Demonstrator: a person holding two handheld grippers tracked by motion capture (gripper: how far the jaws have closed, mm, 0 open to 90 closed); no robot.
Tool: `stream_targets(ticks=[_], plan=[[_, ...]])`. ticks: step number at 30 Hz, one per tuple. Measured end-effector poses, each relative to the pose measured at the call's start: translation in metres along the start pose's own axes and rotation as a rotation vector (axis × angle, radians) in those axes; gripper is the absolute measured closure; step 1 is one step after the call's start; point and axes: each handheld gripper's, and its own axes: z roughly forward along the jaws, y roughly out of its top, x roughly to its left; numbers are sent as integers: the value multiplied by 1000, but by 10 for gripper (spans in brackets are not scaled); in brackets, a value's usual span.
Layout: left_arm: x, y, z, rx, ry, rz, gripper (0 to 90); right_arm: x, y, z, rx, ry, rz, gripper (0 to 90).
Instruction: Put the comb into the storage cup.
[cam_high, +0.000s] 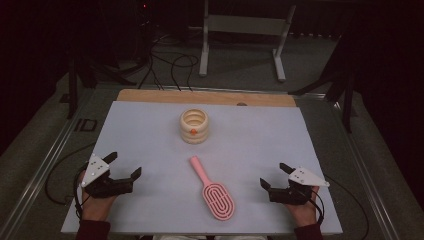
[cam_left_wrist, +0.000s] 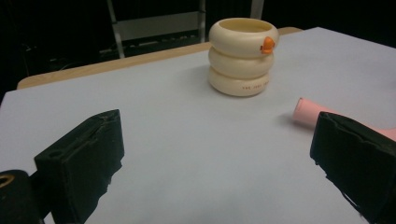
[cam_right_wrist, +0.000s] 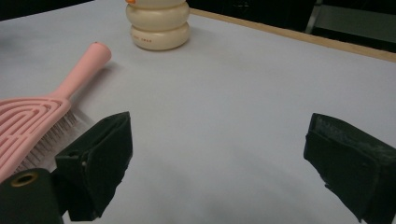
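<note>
left gripper (cam_high: 123, 165): resting low on the table's near-left area, held by a hand (cam_high: 95, 205); jaws spread wide with nothing between them; bare white surface in the gap in the left gripper view

right gripper (cam_high: 273, 175): resting low on the near-right area, held by the other hand (cam_high: 304, 210); jaws spread wide, holding nothing; bare white surface between them in the right gripper view

pink hairbrush (cam_high: 214, 191): lies flat between the two grippers, apart from both; handle tip points away from the person toward the holder; in the right gripper view the bristled head sits just beyond the left-hand jaw, bristles facing down onto the sheet; in the left gripper view the handle end pokes out just past the right-hand jaw; not between either pair of jaws

cream ringed holder (cam_high: 194, 125): upright, three stacked rings, open top, small orange spot on the upper ring; ahead of both jaw pairs, well beyond the brush handle tip; not touching the brush

white sheet (cam_high: 260, 135): covers the tabletop under everything; wooden edge shows along the far side
</note>
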Motion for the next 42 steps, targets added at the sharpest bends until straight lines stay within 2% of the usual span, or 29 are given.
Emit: stream_targets(ticks=[23,33,42], plan=[[-18,7,25,33,-62,36,42,5,1,4,7,21,-7,82],[-22,9,30,28,-72,36,43,8,2,6,11,35,-15,82],[-28,10,37,42,-87,36,49,10,2,7,11,37,-15,82]])
